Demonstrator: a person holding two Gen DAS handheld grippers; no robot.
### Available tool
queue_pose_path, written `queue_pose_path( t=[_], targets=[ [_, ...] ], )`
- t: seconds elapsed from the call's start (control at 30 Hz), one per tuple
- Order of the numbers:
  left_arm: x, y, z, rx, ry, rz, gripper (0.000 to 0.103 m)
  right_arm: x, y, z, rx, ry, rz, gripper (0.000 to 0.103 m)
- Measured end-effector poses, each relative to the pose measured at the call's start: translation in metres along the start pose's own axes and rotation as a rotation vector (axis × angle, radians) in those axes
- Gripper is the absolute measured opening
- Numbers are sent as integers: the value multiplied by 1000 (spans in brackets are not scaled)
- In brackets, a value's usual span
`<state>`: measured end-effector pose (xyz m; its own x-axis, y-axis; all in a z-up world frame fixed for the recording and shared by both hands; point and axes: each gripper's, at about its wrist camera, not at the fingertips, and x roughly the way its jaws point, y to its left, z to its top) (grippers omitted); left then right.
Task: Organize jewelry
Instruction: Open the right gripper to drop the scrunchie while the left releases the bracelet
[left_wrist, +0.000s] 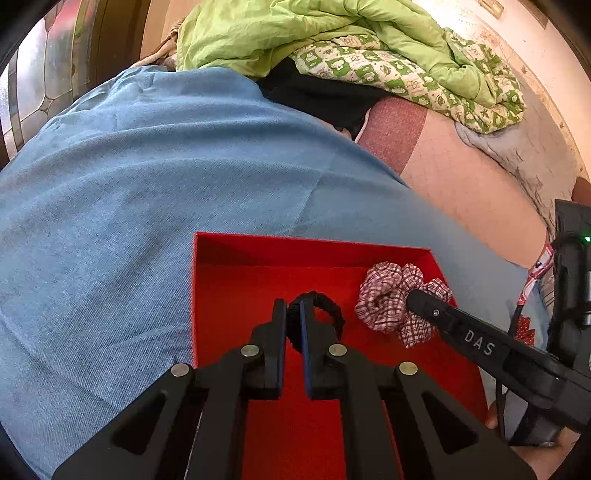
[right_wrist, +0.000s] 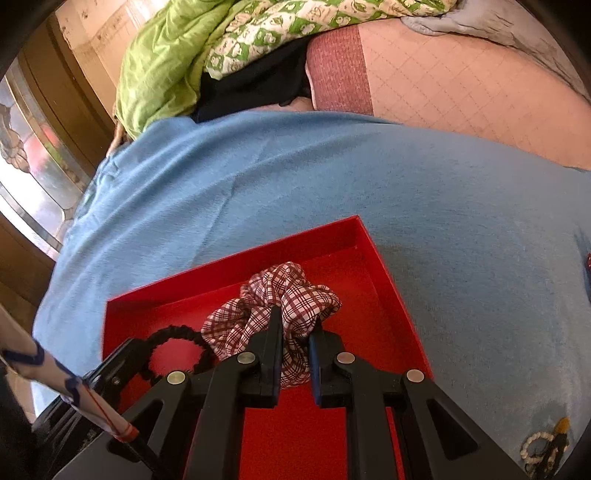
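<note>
The shallow red cardboard tray (left_wrist: 258, 254) is lying on a blue denim-like cloth (left_wrist: 147, 177), and its far and left floor is sitting bare. A black elastic hair tie (left_wrist: 325, 302) and a red-and-white plaid fabric scrunchie (left_wrist: 384, 299) are crowding its near right part. Blue cloth is lying open left and far of the tray, while a crumpled green quilt (left_wrist: 280, 29) is blocking the far edge.

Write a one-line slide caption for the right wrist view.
Right claw holds a plaid scrunchie over the red box, beside the left claw's black hair tie.
</note>
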<state>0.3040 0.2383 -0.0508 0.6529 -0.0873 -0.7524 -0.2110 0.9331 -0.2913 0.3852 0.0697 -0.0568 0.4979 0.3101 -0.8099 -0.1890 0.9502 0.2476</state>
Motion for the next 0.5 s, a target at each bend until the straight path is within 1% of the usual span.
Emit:
queue_pose_path(
  t=[0.03, 0.17, 0.23, 0.3, 0.33, 0.4, 0.43, 0.47, 0.5],
  targets=[
    [0, 0, 0, 0, 2, 0, 7, 1, -1, 0, 2, 3, -5, 15],
    [0, 1, -1, -1, 6, 13, 7, 2, -3, -1, 13, 3, -15, 15],
    [-1, 1, 0, -1, 3, 20, 7, 0, -3, -2, 14, 6, -12, 23],
    [-2, 1, 0, 0, -3, 27, 10, -4, -3, -2, 11, 1, -18, 31],
    [-3, 1, 0, -1, -5, 30, 12, -5, -2, -2, 10, -2, -17, 32],
    [-5, 2, 0, -4, -12, 38, 20, -11, -2, -1, 10, -9, -20, 32],
    [-6, 3, 1, -6, -18, 44, 27, -13, -2, -1, 11, -11, -16, 32],
    [-8, 3, 1, -7, -25, 48, 31, -16, -2, 0, 12, -13, -12, 33],
    [-10, 3, 2, -6, -34, 49, 32, -19, -2, 0, 12, -16, -10, 33]
  ],
)
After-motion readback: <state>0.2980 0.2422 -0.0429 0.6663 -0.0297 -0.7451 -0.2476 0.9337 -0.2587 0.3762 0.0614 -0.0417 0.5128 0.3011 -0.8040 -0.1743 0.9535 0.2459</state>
